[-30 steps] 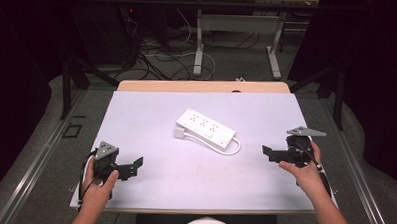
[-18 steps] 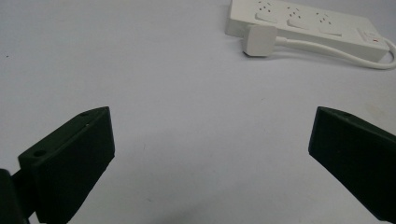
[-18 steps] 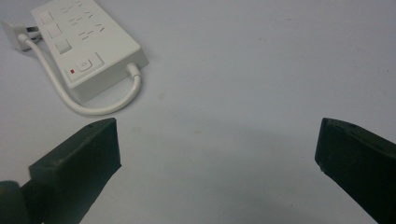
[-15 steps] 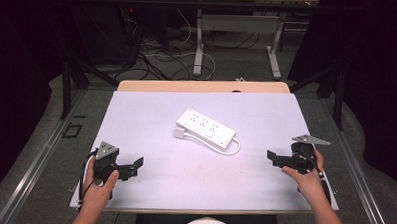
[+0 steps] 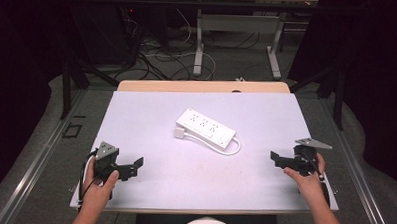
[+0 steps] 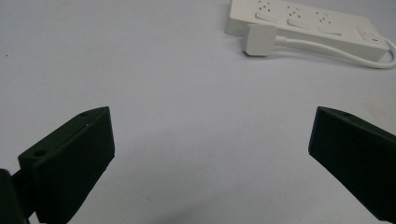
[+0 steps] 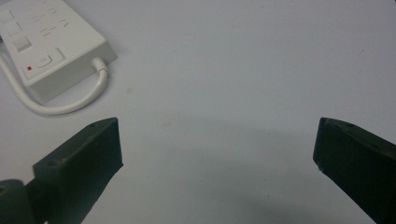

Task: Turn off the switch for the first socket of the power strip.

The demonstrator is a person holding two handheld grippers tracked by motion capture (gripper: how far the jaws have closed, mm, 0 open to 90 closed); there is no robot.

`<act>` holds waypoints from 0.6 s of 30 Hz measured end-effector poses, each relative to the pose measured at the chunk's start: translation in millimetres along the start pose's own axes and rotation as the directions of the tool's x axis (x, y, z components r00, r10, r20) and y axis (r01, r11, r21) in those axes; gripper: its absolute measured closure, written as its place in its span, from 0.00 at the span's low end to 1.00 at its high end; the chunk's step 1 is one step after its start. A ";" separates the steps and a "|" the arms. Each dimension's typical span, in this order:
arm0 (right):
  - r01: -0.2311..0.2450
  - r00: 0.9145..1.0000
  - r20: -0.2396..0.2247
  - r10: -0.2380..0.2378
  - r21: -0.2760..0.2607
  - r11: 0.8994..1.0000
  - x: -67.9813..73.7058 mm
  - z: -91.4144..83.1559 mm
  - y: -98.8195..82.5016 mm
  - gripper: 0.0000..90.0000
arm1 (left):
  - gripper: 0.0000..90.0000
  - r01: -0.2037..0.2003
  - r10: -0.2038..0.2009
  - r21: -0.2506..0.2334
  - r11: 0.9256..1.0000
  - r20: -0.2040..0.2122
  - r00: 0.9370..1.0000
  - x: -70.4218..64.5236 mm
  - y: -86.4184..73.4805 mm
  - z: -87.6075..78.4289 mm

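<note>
A white plastic power strip (image 5: 205, 128) with three rows of sockets lies near the middle of the pale lavender counter (image 5: 151, 110), set on a slant from 10 o'clock to 4 o'clock. Its short white cord (image 5: 231, 149) loops out of the 4 o'clock end and runs back along the near side to a square white plug (image 5: 179, 133) resting on the counter just beside the 10 o'clock end.

The left gripper (image 5: 132, 166) sits at about 7 o'clock from the strip, the right gripper (image 5: 276, 158) at about 4 o'clock, both well apart from it. Each has its jaws spread wide and holds nothing; in the left gripper view the plug (image 6: 259, 39) lies far ahead, and in the right gripper view the switch end of the strip (image 7: 44, 51) lies ahead to one side.

Likely risks from here: the strip is light and smooth, so a one-sided push from a jaw would probably slide or spin it rather than seat it. The stiff cord loop could snag a jaw and drag the strip along. Pinching the plug by its rounded edges may let it slip free.
</note>
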State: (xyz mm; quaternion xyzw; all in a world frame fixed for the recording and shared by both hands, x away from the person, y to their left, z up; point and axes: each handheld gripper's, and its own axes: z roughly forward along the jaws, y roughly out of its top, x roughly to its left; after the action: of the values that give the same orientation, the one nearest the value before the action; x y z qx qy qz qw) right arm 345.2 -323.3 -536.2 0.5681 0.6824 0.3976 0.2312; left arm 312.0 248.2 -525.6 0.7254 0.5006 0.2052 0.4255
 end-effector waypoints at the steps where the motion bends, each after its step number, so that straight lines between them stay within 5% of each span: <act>1: -0.006 1.000 0.002 0.006 0.000 1.000 -0.5 0.4 -0.7 0.01 | 0.00 -0.001 0.001 0.000 1.000 0.000 1.000 0.1 0.1 -0.2; 18: -0.020 1.000 0.010 0.020 0.017 1.000 -7.0 8.7 -9.7 0.01 | 0.00 -0.004 0.004 0.000 1.000 -0.002 1.000 0.0 0.2 -0.5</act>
State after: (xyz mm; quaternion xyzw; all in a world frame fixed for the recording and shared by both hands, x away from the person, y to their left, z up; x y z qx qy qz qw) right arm 347.9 -327.9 -550.0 0.5788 0.6789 0.3914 0.2258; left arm 311.8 248.3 -525.1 0.7262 0.4997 0.2068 0.4245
